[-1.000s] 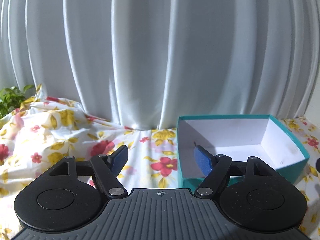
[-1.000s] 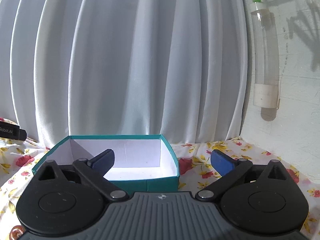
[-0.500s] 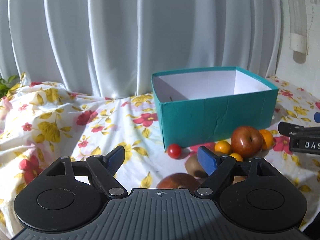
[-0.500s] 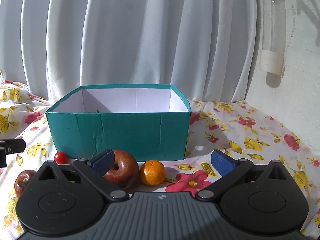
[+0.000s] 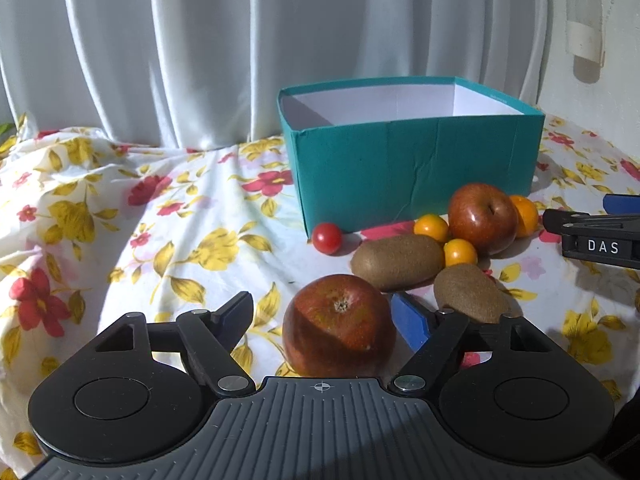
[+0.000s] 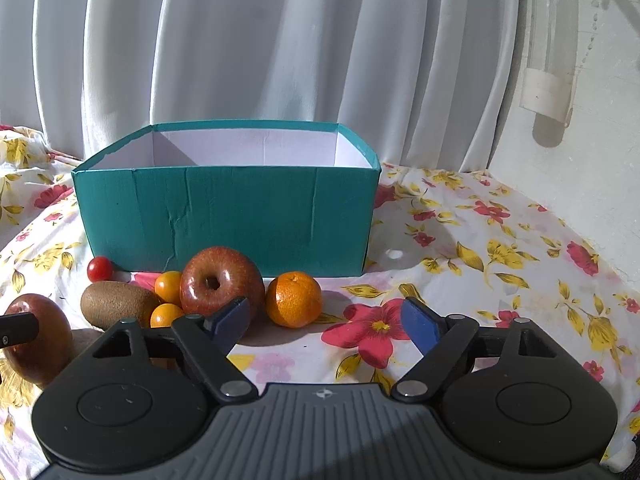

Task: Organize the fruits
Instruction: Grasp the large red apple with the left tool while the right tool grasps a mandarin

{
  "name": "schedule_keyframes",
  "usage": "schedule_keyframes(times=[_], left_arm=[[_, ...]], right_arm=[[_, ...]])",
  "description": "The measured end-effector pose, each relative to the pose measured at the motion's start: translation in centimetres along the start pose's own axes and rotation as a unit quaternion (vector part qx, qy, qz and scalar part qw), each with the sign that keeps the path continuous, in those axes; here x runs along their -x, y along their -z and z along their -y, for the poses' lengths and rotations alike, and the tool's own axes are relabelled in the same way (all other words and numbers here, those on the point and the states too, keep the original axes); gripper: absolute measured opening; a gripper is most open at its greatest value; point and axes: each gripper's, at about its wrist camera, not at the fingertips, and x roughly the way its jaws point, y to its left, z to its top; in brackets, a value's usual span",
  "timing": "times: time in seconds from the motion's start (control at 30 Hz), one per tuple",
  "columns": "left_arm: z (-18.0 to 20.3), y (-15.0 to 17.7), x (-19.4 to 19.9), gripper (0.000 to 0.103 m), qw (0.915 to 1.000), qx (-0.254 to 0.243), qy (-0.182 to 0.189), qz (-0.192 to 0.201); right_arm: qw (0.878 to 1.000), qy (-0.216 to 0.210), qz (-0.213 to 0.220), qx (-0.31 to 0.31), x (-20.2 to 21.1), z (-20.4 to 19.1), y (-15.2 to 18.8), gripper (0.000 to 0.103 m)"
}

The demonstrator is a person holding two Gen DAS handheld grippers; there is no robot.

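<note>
A teal box (image 5: 412, 172) with a white inside stands open at the back. Fruit lies in front of it. My left gripper (image 5: 322, 316) straddles a red apple (image 5: 338, 324); its jaws are closing, with a gap still showing beside the left pad. Beyond lie two kiwis (image 5: 396, 262), a second apple (image 5: 482, 218), two yellow tomatoes (image 5: 431, 227) and a red cherry tomato (image 5: 327, 238). My right gripper (image 6: 326, 320) is closing with nothing between its fingers. An orange (image 6: 294, 300) sits just ahead of them, next to the second apple (image 6: 220, 280).
A floral cloth (image 6: 500, 248) covers the table and bunches up at the left (image 5: 60, 184). White curtains (image 5: 200, 52) hang behind the box. A white wall with a clear tube (image 6: 552, 40) stands at the right.
Both grippers sank and tipped down, bringing the fruit into view. The near apple now lies between the left fingers. The right jaws have narrowed.
</note>
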Motion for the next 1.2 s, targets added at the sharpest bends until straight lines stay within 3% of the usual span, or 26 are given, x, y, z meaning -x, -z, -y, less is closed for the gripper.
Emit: schedule_keyframes(times=[0.43,0.9,1.0,1.1,1.2], left_arm=[[0.7,0.6,-1.8,0.077,0.9996,-0.014,0.012,-0.022],[0.8,0.8,-3.9,0.076,0.9988,-0.023,0.015,-0.041],[0.8,0.9,-4.4,0.077,0.9985,-0.023,0.017,-0.047],[0.6,1.0,-4.5,0.076,0.9988,-0.018,0.019,-0.041],[0.7,1.3,-4.5,0.076,0.9991,-0.02,0.019,-0.033]], right_arm=[[0.999,0.006,-0.025,0.025,-4.0,-0.9,0.1,0.067],[0.999,-0.009,-0.03,0.04,-7.5,-1.9,-0.8,0.06],[0.999,-0.017,-0.035,0.035,-8.4,-2.0,-0.9,0.05],[0.998,-0.021,-0.057,0.02,-9.3,-1.8,-0.7,0.049],[0.998,-0.026,-0.052,0.002,-9.2,-1.3,-0.3,0.048]])
